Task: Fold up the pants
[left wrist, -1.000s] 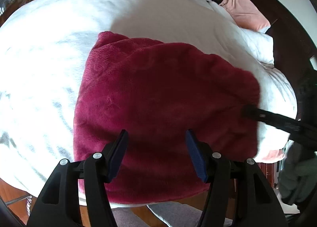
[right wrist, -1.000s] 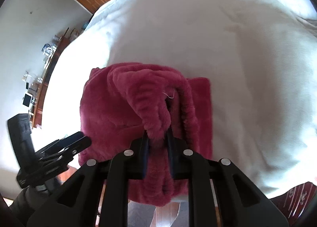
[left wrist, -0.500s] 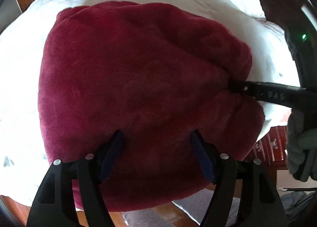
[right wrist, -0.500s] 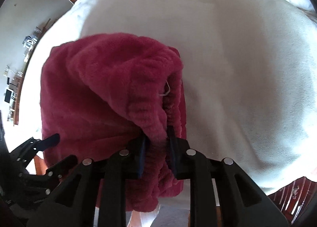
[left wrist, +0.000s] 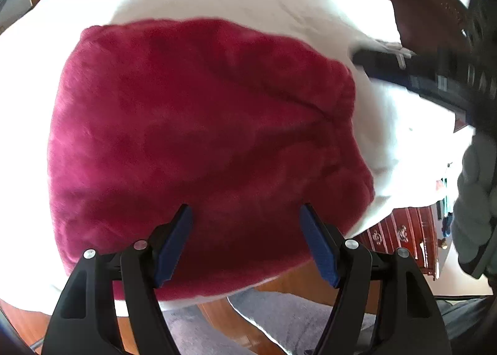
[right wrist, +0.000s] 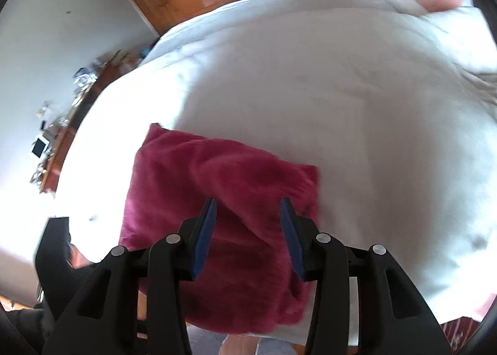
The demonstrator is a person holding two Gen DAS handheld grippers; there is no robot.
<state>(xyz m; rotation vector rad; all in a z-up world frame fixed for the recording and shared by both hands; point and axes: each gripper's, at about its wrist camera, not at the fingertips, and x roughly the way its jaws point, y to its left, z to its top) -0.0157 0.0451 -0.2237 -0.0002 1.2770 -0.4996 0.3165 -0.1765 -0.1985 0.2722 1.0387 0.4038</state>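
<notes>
Pants [right wrist: 217,199] at near bed [right wrist: 341,91] edge

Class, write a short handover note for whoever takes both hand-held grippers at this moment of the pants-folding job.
Left hand-held gripper: jaws open, empty, hovering over the near edge of the pants.
Right hand-held gripper: jaws have just been opening after letting go of the fabric; nothing is pinched between them now, and it is lifted clear of the bundle.
Pants: a folded dark red fleece bundle lying near the front edge of the white bedcover.
Done: folded over into a compact rectangle and released.
Left: check the edges; the right side looks slightly rumpled, so perhaps smooth it.
</notes>
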